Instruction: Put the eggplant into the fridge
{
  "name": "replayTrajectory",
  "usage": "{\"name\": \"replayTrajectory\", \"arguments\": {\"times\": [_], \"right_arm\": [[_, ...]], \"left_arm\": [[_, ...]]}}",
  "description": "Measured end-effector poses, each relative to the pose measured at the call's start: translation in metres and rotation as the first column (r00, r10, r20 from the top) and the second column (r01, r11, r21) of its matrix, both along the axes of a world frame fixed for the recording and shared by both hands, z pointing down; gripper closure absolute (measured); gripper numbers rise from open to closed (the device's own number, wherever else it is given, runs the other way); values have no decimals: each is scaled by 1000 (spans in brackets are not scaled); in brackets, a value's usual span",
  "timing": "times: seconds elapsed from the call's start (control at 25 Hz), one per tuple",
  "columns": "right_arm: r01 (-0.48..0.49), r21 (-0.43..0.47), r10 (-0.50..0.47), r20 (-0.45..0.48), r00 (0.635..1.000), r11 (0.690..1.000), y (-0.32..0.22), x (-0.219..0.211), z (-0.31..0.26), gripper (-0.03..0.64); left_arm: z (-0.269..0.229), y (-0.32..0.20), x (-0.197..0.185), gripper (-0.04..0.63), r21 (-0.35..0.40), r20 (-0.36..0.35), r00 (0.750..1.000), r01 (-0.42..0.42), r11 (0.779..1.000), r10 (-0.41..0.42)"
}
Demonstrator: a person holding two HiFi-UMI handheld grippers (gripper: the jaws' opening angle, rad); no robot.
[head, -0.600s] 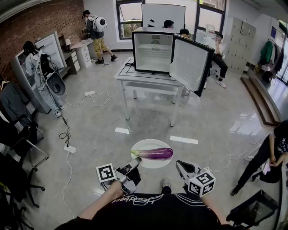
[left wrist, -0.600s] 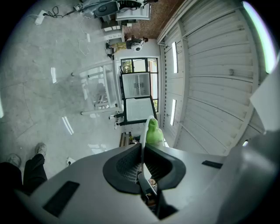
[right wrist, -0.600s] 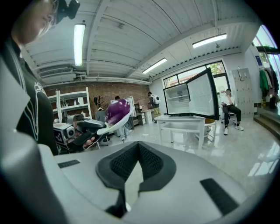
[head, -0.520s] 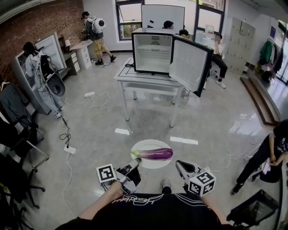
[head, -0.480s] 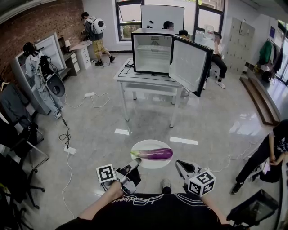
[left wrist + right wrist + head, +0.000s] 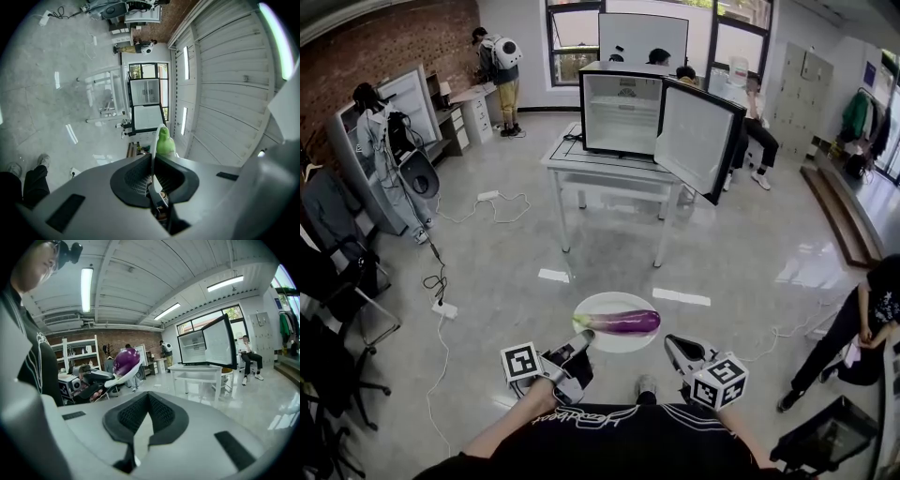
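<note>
— What has the left gripper got?
— Its jaws pinch the near-left rim of a white plate, held off the floor.
— And the eggplant?
— Lying across that plate, stem to the left. Far beyond it, the fridge stands on a table with its door open.
— The right gripper?
— Just right of the plate, jaws pressed together, nothing between them.

A lab-style workroom in an open office hall was pictured. A small fridge was stood open on a white table amid a polished floor, across which cables and a power strip were trailed. Backpack gear was worn by a person near a brick wall. Lockers, office chairs and ceiling strip lights were also seen.
</note>
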State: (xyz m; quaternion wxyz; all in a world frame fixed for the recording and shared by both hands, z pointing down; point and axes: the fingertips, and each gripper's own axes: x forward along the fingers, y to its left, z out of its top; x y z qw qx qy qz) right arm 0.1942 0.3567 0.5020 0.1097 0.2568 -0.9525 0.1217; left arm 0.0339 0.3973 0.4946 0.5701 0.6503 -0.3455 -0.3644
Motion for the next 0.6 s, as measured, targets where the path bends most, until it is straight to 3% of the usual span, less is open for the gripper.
{"name": "replayTrajectory", "arguments": {"times": [0.6], "right_arm": [[24,-36,-24,4,1000,999,13,-12,3,611]], "left_arm": [[-1,14,-7,572,4,-13,1000,14,1000,-14]]}}
